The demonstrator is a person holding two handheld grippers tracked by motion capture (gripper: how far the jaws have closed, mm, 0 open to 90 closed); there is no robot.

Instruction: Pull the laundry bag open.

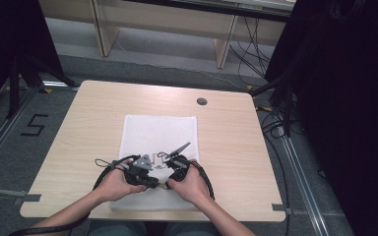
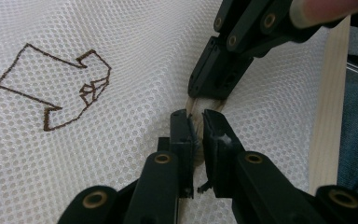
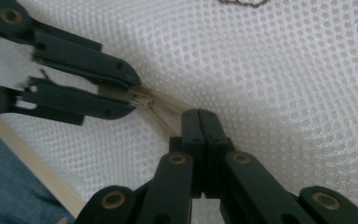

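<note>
On the white mesh cloth (image 1: 158, 129), the left gripper (image 2: 196, 128) and right gripper (image 3: 199, 122) are pinching one thin tan strip (image 3: 161, 106), jaws clamped on it.

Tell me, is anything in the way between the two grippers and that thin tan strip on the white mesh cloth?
Nothing visible. The left gripper and right gripper are both already pinching the tan strip, which lies on the white mesh cloth.

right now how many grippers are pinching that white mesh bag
2. The left gripper and the right gripper both clamp a pale strip at the near edge of the white mesh bag, tips almost meeting.
</note>
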